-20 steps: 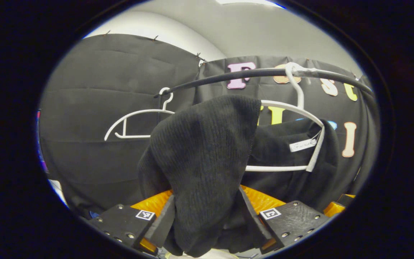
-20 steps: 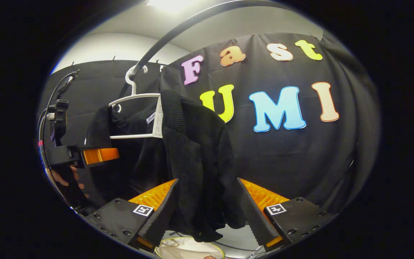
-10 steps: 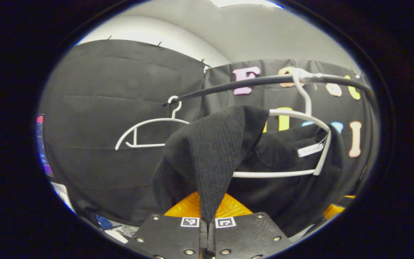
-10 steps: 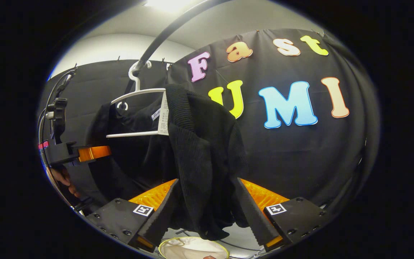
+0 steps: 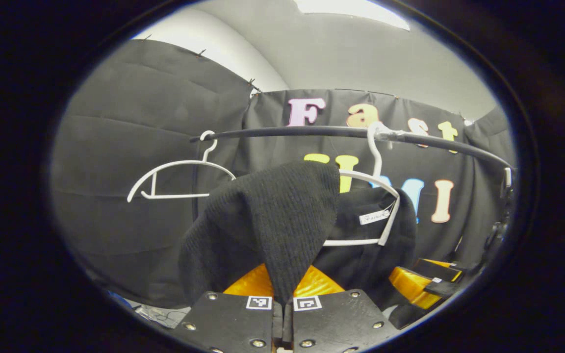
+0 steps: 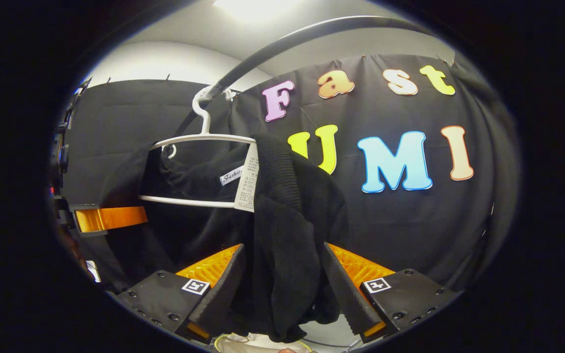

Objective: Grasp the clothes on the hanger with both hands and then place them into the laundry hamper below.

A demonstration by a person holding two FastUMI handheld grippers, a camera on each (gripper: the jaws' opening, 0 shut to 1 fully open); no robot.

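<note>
Pinched flat between the fingers of the left tool [image 5: 282, 314], which had closed fully within the last second, a fold of the black knit garment [image 5: 282, 220] was held at its left shoulder. The right tool [image 6: 282, 294] was still spread wide, its fingers standing either side of the garment's other shoulder without pressing on it. Behind both tools, the garment was still draped over the white hanger [image 5: 361, 211], its neck label [image 6: 236, 175] showing just inside the hanger's frame. In the right gripper view, the left tool was seen off to the hanger's left, near the sleeve. Above the hanger ran the black rail [image 5: 312, 131], on which its hook was caught; a second, bare hanger [image 5: 174, 171] hung farther along the rail to the left. Only one of the two grasps had therefore been made. It was judged that the right tool's closing was wanted next, before the garment could be lifted clear of the hanger. Below the garment, a pale rounded rim [image 6: 253, 342] was glimpsed, possibly the hamper.
</note>
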